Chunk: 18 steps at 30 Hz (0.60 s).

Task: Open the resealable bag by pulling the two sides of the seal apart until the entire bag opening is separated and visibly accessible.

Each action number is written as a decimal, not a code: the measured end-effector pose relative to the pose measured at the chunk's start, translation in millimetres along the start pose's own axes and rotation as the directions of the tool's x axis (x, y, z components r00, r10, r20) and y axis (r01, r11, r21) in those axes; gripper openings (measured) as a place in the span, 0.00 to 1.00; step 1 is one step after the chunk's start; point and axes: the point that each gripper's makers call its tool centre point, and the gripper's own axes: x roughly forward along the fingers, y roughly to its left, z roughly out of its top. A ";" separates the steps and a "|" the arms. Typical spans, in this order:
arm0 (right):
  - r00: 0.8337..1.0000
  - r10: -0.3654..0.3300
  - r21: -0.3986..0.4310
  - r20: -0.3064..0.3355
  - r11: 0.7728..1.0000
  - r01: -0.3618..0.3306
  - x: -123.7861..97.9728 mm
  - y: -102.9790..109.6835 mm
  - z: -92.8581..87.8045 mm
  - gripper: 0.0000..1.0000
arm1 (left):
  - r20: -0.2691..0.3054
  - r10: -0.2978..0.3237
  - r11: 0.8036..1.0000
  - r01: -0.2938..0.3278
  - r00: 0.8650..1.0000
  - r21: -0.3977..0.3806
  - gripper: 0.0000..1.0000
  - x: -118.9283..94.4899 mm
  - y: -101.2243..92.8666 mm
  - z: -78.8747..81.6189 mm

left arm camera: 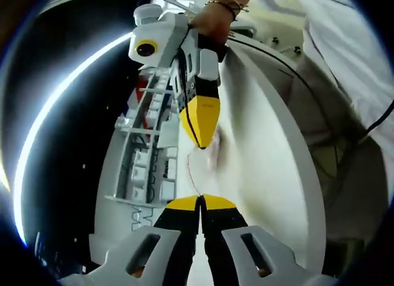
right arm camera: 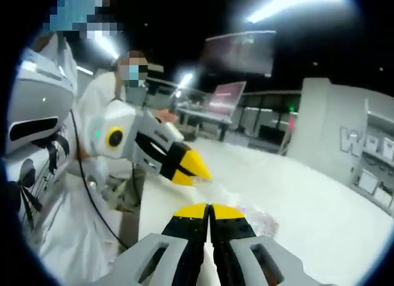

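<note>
Both my grippers pinch the resealable bag [left arm camera: 209, 152] at frame centre.
Left gripper [left arm camera: 200, 203] and right gripper [right arm camera: 209, 207] clamped on its film; white table [right arm camera: 320, 206] open lower right, shelving [left arm camera: 148, 157] left.

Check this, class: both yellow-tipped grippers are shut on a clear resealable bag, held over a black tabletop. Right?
Not quite: the tabletop is white, as the right gripper view shows. Both grippers, left and right, do appear shut on the clear bag.

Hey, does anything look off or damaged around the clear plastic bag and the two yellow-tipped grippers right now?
Nothing stands out. The clear resealable plastic bag hangs between the left gripper and right gripper above the white table, both pairs of yellow jaw tips pinched shut on it. No tear or spill shows, though the bag is blurred.
</note>
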 end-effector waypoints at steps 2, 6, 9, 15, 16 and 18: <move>1.000 0.002 0.047 0.016 0.999 -0.003 -2.5 -0.1 3.7 0.00 | 0.001 0.011 1.000 -0.011 1.000 0.004 0.01 -0.6 2.7 0.5; 0.995 -0.001 0.154 0.098 0.988 -0.014 -10.7 -1.5 26.0 0.02 | -0.004 0.029 1.000 -0.029 1.000 0.013 0.01 -0.2 6.9 -0.7; 0.990 -0.012 0.179 0.139 0.984 -0.013 -14.2 -4.1 40.4 0.04 | 0.004 0.045 0.999 -0.045 0.999 0.020 0.01 0.0 10.1 1.9; 0.991 -0.040 0.234 0.126 0.972 0.010 -3.4 -8.4 49.6 0.06 | 0.033 0.069 0.997 -0.070 0.997 0.036 0.01 -0.3 15.6 9.1; 0.993 -0.045 0.232 0.107 0.972 0.019 -1.1 -9.4 46.8 0.06 | 0.035 0.069 0.997 -0.070 0.997 0.038 0.01 0.1 15.7 8.8; 0.995 -0.046 0.229 0.087 0.973 0.025 3.3 -9.8 44.4 0.07 | 0.037 0.071 0.997 -0.072 0.997 0.041 0.01 0.6 16.2 8.6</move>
